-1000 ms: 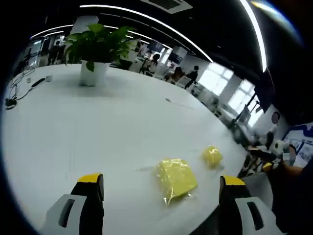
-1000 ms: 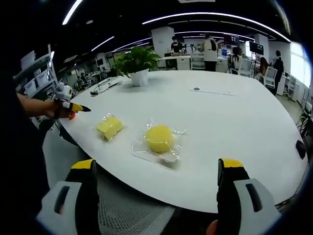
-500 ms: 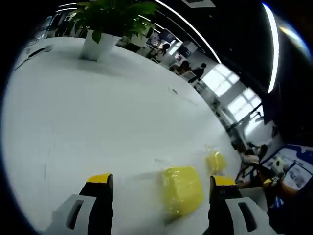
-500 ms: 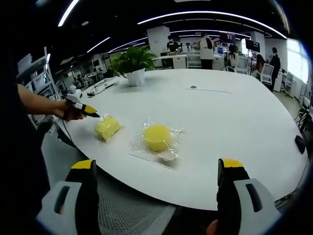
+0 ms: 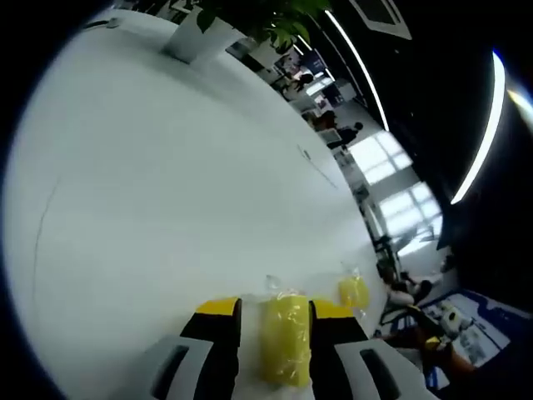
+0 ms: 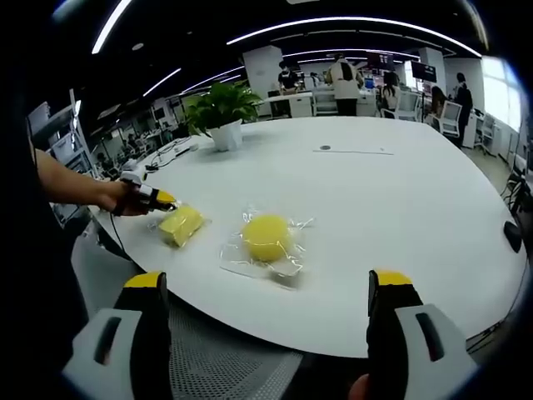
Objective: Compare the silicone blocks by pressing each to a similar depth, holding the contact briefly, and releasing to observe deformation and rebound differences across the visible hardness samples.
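A square yellow silicone block (image 5: 286,350) in clear wrap lies on the white table (image 5: 166,208), and my left gripper (image 5: 276,309) is shut on it, one jaw against each side. In the right gripper view the same block (image 6: 181,224) lies near the table's left edge, with the left gripper (image 6: 155,198) at its end, held by a person's hand. A round yellow block (image 6: 266,237) in a clear bag lies to its right; it also shows as the round block (image 5: 353,292) in the left gripper view. My right gripper (image 6: 268,283) hangs open off the table's near edge, holding nothing.
A potted plant (image 6: 221,112) stands toward the far side of the table (image 6: 400,192). A mesh chair (image 6: 225,367) sits under the near edge. A small black object (image 6: 512,236) lies at the table's right edge. People and desks fill the office behind.
My left gripper has come down over the square block and its jaws have gone from wide open to shut on it. The right gripper has hardly moved.
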The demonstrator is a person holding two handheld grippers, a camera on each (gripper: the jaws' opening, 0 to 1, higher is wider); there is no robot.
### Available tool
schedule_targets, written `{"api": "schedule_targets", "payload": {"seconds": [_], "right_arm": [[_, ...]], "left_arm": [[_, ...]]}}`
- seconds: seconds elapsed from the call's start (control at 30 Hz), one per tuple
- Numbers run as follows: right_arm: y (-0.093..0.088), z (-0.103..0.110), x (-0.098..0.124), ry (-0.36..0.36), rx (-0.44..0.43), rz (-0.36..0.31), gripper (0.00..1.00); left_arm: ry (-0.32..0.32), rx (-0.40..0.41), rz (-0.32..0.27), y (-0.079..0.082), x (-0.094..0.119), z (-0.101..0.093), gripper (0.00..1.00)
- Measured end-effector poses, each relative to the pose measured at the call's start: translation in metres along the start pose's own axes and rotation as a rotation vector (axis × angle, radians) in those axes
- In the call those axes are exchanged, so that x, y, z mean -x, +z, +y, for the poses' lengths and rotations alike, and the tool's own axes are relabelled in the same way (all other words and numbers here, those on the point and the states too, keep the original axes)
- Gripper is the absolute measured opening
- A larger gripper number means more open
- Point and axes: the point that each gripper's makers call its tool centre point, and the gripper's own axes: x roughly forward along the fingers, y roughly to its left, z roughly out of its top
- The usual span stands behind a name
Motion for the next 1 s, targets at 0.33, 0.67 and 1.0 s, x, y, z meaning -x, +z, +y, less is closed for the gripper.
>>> {"api": "schedule_targets", "payload": {"seconds": [0.33,0.67,1.0], "right_arm": [[-0.006,0.009,-0.003,0.038,-0.007,0.013,0.96],[-0.004,0.002,0.002,0.026,-0.076,-0.023,0.96],[0.002,0.006,-0.001,0.038,-0.069,-0.039,0.96]], "left_arm": [[-0.024,-0.024,0.027,-0.007,-0.004,-0.006,0.0],[-0.004,0.006,-0.029,0.001,0.003,-0.007,0.0],[-0.048,-0.143,-0.012,0.001,0.011,-0.03,0.0]]}}
